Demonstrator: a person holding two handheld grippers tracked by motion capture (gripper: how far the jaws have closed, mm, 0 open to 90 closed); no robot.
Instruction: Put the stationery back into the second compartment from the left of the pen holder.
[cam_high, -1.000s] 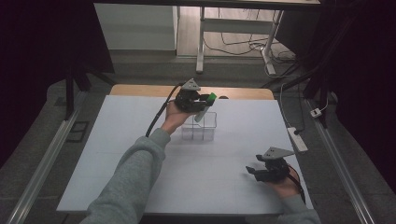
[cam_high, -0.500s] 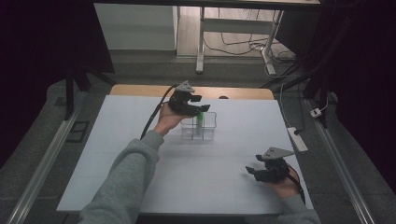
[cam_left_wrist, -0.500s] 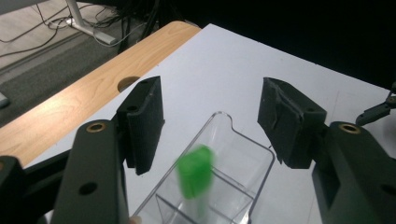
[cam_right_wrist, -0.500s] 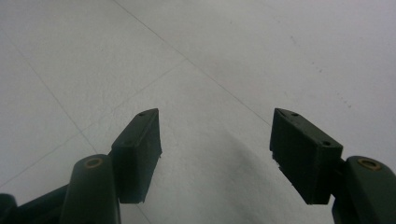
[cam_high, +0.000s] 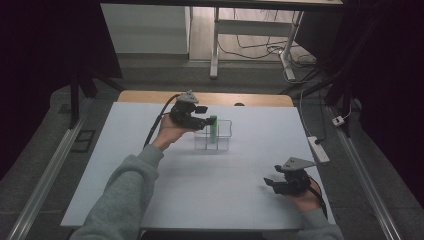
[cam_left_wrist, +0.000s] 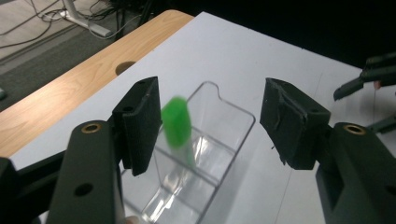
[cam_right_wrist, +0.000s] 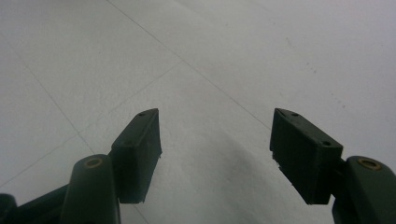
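Note:
A small green stick-like piece (cam_high: 213, 126) stands in a clear plastic compartment box (cam_high: 223, 142) at the middle back of the white table. In the left gripper view the green piece (cam_left_wrist: 176, 125) is blurred, close to the left jaw's pad and free of it, its lower end inside the clear box (cam_left_wrist: 219, 154). My left gripper (cam_high: 204, 121) hovers just left of the box, open, jaws wide apart (cam_left_wrist: 215, 114). My right gripper (cam_high: 270, 184) rests low over the front right of the table, open with nothing between its jaws (cam_right_wrist: 215, 149).
The white table top (cam_high: 125, 165) ends at a wooden strip (cam_high: 150, 96) along the back. A power strip (cam_high: 319, 149) lies on the floor off the right edge. Desk legs and cables stand beyond the table. The other gripper (cam_left_wrist: 369, 77) shows far off in the left gripper view.
The left gripper held the green piece above the box, lowered it in, opened and drew back slightly left. The right gripper has not moved.

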